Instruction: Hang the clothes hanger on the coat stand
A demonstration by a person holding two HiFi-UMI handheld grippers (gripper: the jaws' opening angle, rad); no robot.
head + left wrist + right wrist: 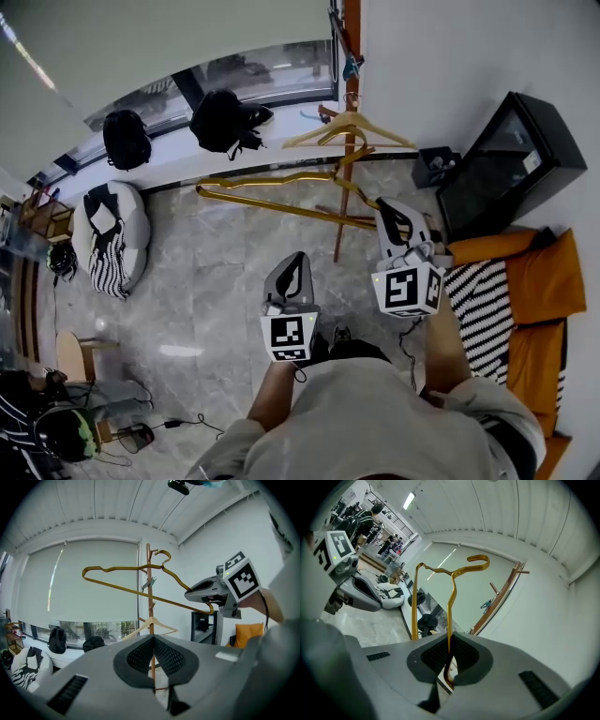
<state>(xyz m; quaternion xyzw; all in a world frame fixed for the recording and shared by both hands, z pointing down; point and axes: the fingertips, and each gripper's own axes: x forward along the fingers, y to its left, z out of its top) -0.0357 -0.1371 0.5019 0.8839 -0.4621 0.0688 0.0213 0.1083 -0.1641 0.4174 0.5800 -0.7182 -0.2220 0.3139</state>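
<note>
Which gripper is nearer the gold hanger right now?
Right. The right gripper is clamped on one end of the gold hanger; the left gripper, shut and empty, sits apart from it.

Grey marble floor bears a white beanbag and coat stand

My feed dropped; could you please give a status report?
Right gripper shut on gold hanger. Left gripper shut, empty. Hanger not yet on coat stand. Wooden hanger on stand.
</note>
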